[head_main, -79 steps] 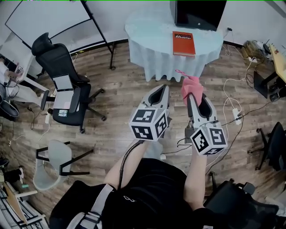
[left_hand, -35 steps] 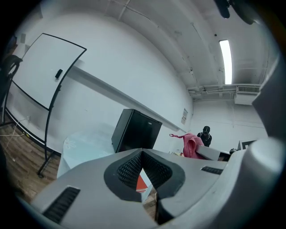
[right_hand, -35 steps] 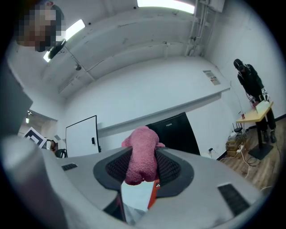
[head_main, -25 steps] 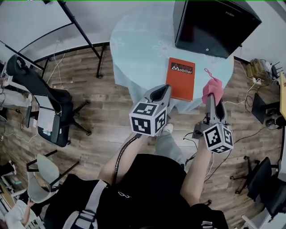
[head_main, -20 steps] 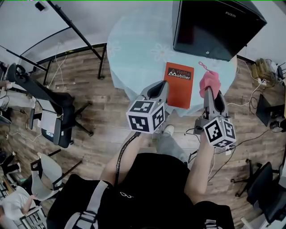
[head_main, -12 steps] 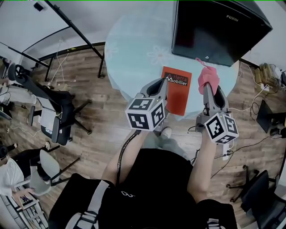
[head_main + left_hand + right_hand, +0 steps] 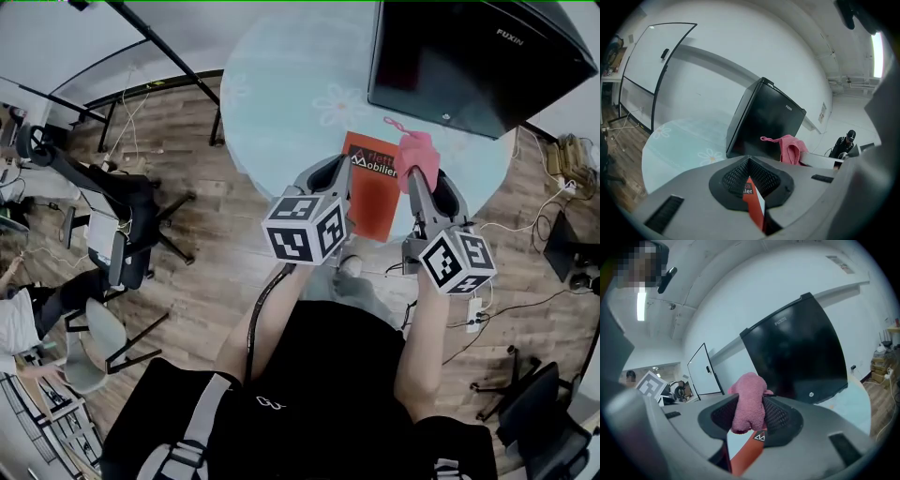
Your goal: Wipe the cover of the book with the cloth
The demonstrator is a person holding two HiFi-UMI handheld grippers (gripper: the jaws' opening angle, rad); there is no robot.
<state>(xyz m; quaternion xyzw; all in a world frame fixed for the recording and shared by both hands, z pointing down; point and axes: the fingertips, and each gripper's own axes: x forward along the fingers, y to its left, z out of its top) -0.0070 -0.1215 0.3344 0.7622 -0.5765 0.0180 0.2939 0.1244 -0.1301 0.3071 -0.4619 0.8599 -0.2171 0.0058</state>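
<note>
While my left tongs (image 7: 325, 180) hang pressed together on nothing, over the near left edge of the red book (image 7: 373, 199), I judge they should drop onto that corner and pin it to the bench (image 7: 281, 94). The book lies flat by the bench's front edge. My right tongs (image 7: 424, 180) pinch the pink cloth (image 7: 416, 150) above the book's far right corner. I'd lower until the cloth spreads on the cover, then sweep long strokes, hard tips kept off.
</note>
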